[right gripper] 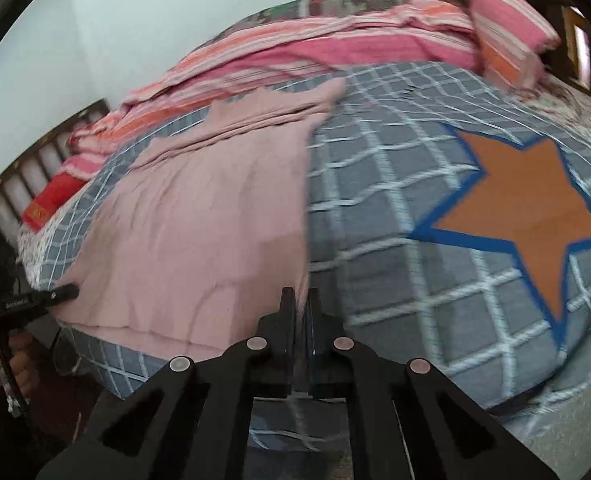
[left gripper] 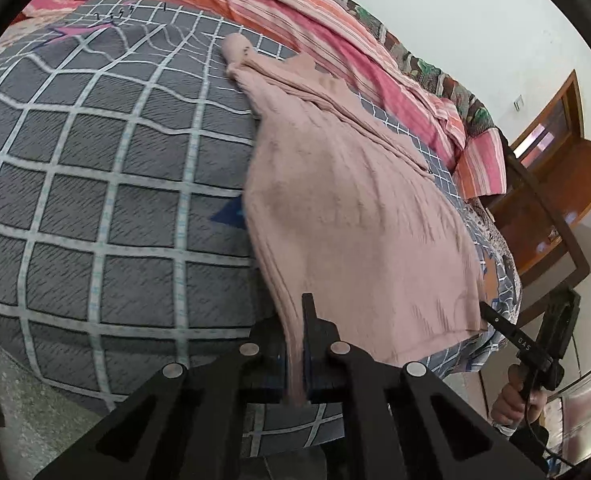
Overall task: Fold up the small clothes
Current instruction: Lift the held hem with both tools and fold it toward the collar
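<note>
A pale pink knitted garment (left gripper: 347, 216) lies spread on the grey checked bedcover (left gripper: 95, 200), partly folded, with a sleeve bunched at its far end. My left gripper (left gripper: 295, 344) is shut on the garment's near left corner, cloth pinched between its fingers. In the right wrist view the same garment (right gripper: 199, 220) fills the left middle. My right gripper (right gripper: 301, 312) is shut on its near right corner, the thin edge between the closed fingers. Each gripper also shows at the other view's edge: the right one (left gripper: 491, 318) and the left one (right gripper: 65, 292).
A pink and orange striped blanket (left gripper: 335, 28) is heaped along the far side of the bed. An orange star with a blue border (right gripper: 527, 208) is printed on the cover to the right. A wooden door (left gripper: 555, 152) and a bed rail (right gripper: 35, 160) stand beyond the bed.
</note>
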The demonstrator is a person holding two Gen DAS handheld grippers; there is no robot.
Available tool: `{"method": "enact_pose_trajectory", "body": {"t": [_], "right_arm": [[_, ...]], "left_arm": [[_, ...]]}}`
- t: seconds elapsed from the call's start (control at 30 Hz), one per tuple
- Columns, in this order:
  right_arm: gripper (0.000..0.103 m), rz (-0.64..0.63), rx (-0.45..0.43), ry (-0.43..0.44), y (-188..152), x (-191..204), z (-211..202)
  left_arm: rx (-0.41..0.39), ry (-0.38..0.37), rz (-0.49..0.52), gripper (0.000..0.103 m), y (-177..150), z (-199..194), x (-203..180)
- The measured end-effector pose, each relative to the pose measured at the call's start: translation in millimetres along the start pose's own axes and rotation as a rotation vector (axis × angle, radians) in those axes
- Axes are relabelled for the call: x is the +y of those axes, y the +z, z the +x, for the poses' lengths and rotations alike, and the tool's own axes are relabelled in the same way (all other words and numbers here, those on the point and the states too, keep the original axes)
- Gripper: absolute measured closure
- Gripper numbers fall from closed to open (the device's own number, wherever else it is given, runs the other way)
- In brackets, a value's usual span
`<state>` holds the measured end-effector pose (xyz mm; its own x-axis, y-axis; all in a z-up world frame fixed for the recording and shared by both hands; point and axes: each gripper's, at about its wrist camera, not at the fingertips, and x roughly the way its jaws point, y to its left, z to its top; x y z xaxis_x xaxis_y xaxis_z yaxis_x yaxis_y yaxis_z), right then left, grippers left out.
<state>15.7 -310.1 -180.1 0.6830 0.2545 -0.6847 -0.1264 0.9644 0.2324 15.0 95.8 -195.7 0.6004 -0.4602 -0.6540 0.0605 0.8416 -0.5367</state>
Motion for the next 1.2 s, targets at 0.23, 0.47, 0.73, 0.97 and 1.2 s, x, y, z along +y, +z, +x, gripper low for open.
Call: {"method": "enact_pose_trajectory", "body": {"t": [0.23,0.47,0.73,0.97,1.2], "right_arm": [[0.099,0.108,0.012,0.044,-1.4,-23.9,-6.1],[0.044,0.061,0.005,0.119,4.4,3.4,-5.8],[0.044,-0.042,0.066,-0.020,1.1,38.5,26.9],[0.092,-0.041,0.066,0.015,-0.1,29.6,25.8],[0.087,0.054,0.089,0.096,1.6,14.6,27.3]], "left_arm": [[0.041,-0.044,0.012,0.096,-4.5,3.6,-4.8],[0.068,-0.073,0.033,0.095,-5.6,5.8,-11.9],[0.075,-0.079,0.020,0.092,-5.3,12.0,-13.7],[0.052,-0.088,0.015,0.093,-8.6,7.2,-7.4],[0.063,-0.111,-0.006,0.093,-6.8,8.4,-4.0]]}}
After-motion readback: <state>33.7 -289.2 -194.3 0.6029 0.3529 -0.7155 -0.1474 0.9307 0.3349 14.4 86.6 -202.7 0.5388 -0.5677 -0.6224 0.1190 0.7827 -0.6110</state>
